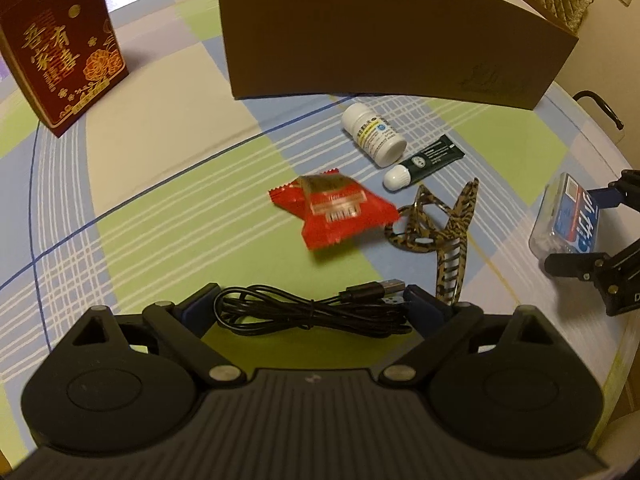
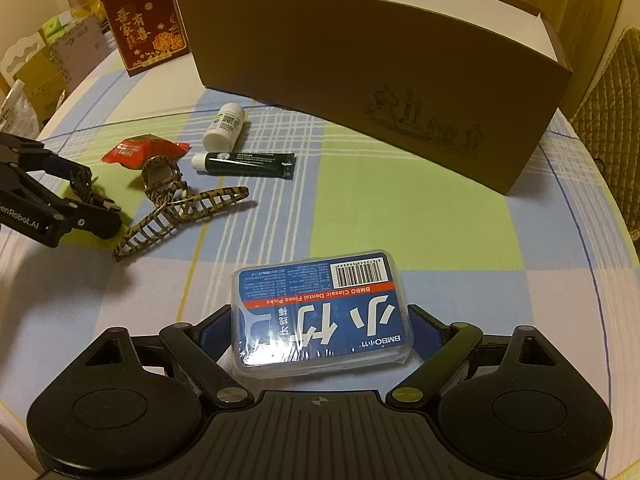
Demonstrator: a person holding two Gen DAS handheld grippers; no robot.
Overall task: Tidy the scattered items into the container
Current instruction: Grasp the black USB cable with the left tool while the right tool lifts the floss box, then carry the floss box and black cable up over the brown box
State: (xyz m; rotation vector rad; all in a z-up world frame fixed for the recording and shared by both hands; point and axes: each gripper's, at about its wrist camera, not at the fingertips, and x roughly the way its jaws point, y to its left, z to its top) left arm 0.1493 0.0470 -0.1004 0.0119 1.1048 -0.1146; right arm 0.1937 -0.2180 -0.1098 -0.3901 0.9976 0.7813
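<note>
Nearest the left wrist lens: a bundled black USB cable [image 1: 316, 312] lying between the blue pads of the left claw [image 1: 316, 304], fingers spread wide on either side, probably touching the bundle's ends, though hard to tell. Beyond it at 12 o'clock, a red snack packet [image 1: 334, 210] flat on the checked tabletop [image 1: 160, 184]. At 1 o'clock, a leopard-print hair clip [image 1: 440, 232], one end just beside the packet. Farther up, a white pill bottle [image 1: 374, 134] on its side, and touching it a dark green tube [image 1: 428, 160] with a white cap. Across the back, 12 to 1 o'clock, a large brown cardboard box [image 1: 380, 36], the container, open at the top with a white inside. At 10 o'clock, a red gift bag [image 1: 60, 44] with gold lettering, upright, well apart from the rest.

Nearest the right wrist lens: a clear floss-pick case [image 2: 320, 316] with a blue label, set between the fingers of the right claw [image 2: 320, 328], fingers apart and flanking the case's sides; contact not clear. Same claw visible at 3 o'clock in the left view, case between its tips. Cable, packet, clip, bottle, tube and case all outside the box, on the tabletop.
</note>
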